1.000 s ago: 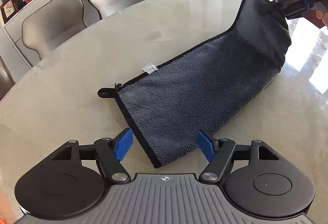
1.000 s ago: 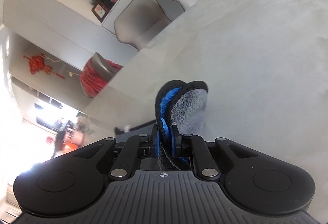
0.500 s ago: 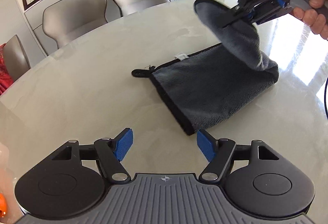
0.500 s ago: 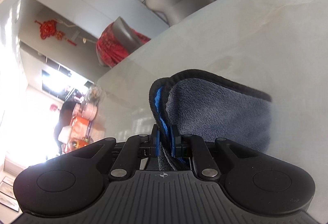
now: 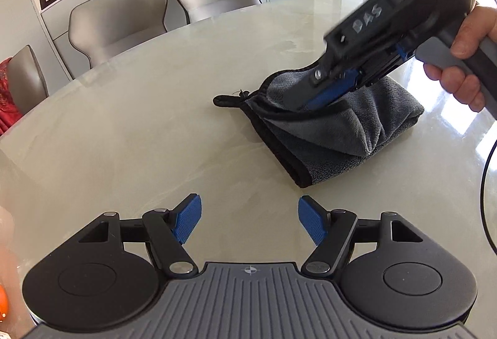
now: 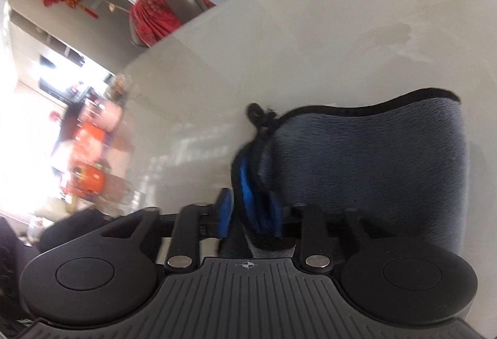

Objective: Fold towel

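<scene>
The grey plush towel with black piping (image 5: 335,128) lies folded over on the pale marble-look round table (image 5: 124,128), towards its right side, with its black hanging loop (image 5: 222,100) pointing left on the tabletop. The upper layer sits rumpled, not flush with the layer beneath.

The right gripper (image 5: 323,92), held in a person's hand (image 5: 466,59), is down at the towel's far-left corner. Its jaws have just been opening: in the right wrist view the gripper (image 6: 250,211) shows a gap beside the left blue pad (image 6: 224,213), while the hemmed towel edge (image 6: 372,159) is between the pads, draped against the right one. Motion blur makes it hard to tell whether any cloth is pinched.

The left gripper (image 5: 250,222) hovers over bare tabletop, near the towel's front corner but apart from it, jaws wide apart and holding nothing.

No containers can be made out clearly. The towel's lower layers are hidden under the fold, and the right gripper body covers part of its far edge. Three beige upholstered chairs (image 5: 124,25) stand behind the table.
</scene>
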`<action>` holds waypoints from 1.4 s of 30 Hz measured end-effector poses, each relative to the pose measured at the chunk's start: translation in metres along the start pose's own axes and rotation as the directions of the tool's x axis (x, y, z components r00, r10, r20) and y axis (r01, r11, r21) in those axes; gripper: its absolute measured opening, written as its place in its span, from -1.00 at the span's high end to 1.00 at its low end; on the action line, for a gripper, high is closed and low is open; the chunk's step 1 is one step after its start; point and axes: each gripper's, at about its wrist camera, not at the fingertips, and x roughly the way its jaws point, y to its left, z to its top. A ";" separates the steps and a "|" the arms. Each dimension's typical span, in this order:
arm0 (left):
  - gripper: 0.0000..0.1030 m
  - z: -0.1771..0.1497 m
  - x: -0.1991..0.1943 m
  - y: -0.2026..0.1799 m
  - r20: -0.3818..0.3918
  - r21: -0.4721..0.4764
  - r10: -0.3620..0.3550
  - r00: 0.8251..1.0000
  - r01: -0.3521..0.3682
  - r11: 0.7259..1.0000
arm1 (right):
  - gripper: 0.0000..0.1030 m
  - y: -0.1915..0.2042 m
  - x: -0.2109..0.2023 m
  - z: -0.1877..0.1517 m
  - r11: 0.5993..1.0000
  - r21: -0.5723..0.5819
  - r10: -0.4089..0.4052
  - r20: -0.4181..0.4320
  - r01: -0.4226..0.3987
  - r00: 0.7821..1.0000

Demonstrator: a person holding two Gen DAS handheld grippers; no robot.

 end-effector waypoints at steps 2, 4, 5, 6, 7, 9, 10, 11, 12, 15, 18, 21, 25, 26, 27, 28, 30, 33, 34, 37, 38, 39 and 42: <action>-0.42 0.001 -0.001 -0.001 0.010 -0.002 -0.006 1.000 0.006 1.000 | 0.25 0.003 -0.013 -0.001 1.000 -0.028 -0.005 0.037 0.006 0.999; -0.42 0.003 -0.003 -0.002 0.028 -0.009 -0.017 0.999 0.017 1.000 | 0.25 0.005 -0.026 -0.004 0.991 -0.101 -0.081 0.075 0.089 0.994; -0.42 0.007 -0.004 -0.004 0.048 -0.017 -0.028 0.998 0.029 0.999 | 0.25 0.004 -0.030 -0.007 0.979 -0.143 -0.137 0.085 0.149 0.987; -0.41 0.011 -0.005 -0.006 0.067 -0.025 -0.039 0.997 0.040 0.999 | 0.25 0.003 -0.035 -0.010 0.961 -0.184 -0.193 0.097 0.208 0.976; -0.42 0.015 -0.006 -0.008 0.087 -0.032 -0.045 0.995 0.048 0.998 | 0.25 0.001 -0.038 -0.012 0.946 -0.209 -0.231 0.105 0.249 0.967; -0.42 0.023 -0.007 -0.013 0.118 -0.042 -0.047 0.992 0.053 0.998 | 0.25 -0.013 -0.047 -0.022 0.936 -0.206 -0.268 0.107 0.285 0.958; -0.42 0.027 -0.009 -0.016 0.138 -0.045 -0.054 0.989 0.061 0.997 | 0.25 -0.019 -0.051 -0.027 0.941 -0.195 -0.259 0.109 0.276 0.960; -0.42 0.032 -0.012 -0.019 0.163 -0.045 -0.064 0.985 0.072 0.996 | 0.25 -0.024 -0.056 -0.032 0.946 -0.187 -0.247 0.117 0.266 0.962; -0.42 0.036 -0.014 -0.022 0.181 -0.044 -0.072 0.981 0.081 0.996 | 0.25 -0.028 -0.060 -0.037 0.948 -0.181 -0.242 0.127 0.262 0.962; -0.43 0.048 -0.014 -0.034 0.208 -0.032 -0.135 0.969 0.145 0.989 | 0.25 -0.036 -0.071 -0.047 0.951 -0.155 -0.242 0.157 0.266 0.957; -0.43 0.056 -0.002 -0.048 0.153 -0.008 -0.168 0.974 0.171 0.985 | 0.25 -0.047 -0.077 -0.052 0.963 -0.119 -0.221 0.160 0.241 0.962; -0.43 0.053 0.016 -0.052 0.084 -0.077 -0.158 0.984 0.165 0.983 | 0.25 -0.050 -0.078 -0.052 0.963 -0.134 -0.213 0.155 0.234 0.965; -0.42 0.049 0.027 -0.040 0.083 -0.210 -0.192 0.978 0.205 0.956 | 0.25 -0.047 -0.073 -0.051 0.964 -0.140 -0.204 0.152 0.225 0.967; -0.40 0.048 0.027 -0.038 0.088 -0.221 -0.198 0.976 0.213 0.952 | 0.25 -0.047 -0.072 -0.050 0.965 -0.140 -0.201 0.151 0.223 0.968; -0.40 0.048 0.028 -0.036 0.093 -0.233 -0.203 0.975 0.220 0.947 | 0.25 -0.047 -0.071 -0.050 0.965 -0.140 -0.199 0.150 0.220 0.968; -0.39 0.049 0.029 -0.034 0.096 -0.238 -0.208 0.973 0.226 0.945 | 0.25 -0.047 -0.071 -0.050 0.966 -0.138 -0.196 0.149 0.217 0.969; -0.25 0.052 0.030 -0.034 0.092 -0.228 -0.213 0.973 0.228 0.947 | 0.25 -0.048 -0.070 -0.049 0.968 -0.135 -0.192 0.147 0.211 0.970; 0.31 0.056 0.034 -0.034 0.048 -0.215 -0.213 0.976 0.218 0.952 | 0.25 -0.050 -0.069 -0.048 0.971 -0.128 -0.185 0.145 0.204 0.972; 0.40 0.056 0.035 -0.034 0.035 -0.215 -0.209 0.977 0.212 0.953 | 0.25 -0.050 -0.069 -0.048 0.971 -0.128 -0.184 0.144 0.203 0.972; 0.71 0.053 0.036 -0.031 0.005 -0.219 -0.183 0.983 0.179 0.959 | 0.25 -0.050 -0.068 -0.048 0.972 -0.126 -0.182 0.140 0.200 0.973; 0.74 0.051 0.036 -0.029 -0.006 -0.224 -0.177 0.984 0.171 0.959 | 0.24 -0.050 -0.068 -0.048 0.972 -0.126 -0.181 0.139 0.199 0.974; 0.78 0.048 0.036 -0.027 -0.017 -0.229 -0.172 0.985 0.163 0.960 | 0.23 -0.051 -0.067 -0.048 0.972 -0.126 -0.180 0.138 0.198 0.974; 0.79 0.041 0.036 -0.021 -0.043 -0.247 -0.153 0.987 0.137 0.959 | 0.21 -0.051 -0.066 -0.048 0.973 -0.125 -0.176 0.134 0.193 0.975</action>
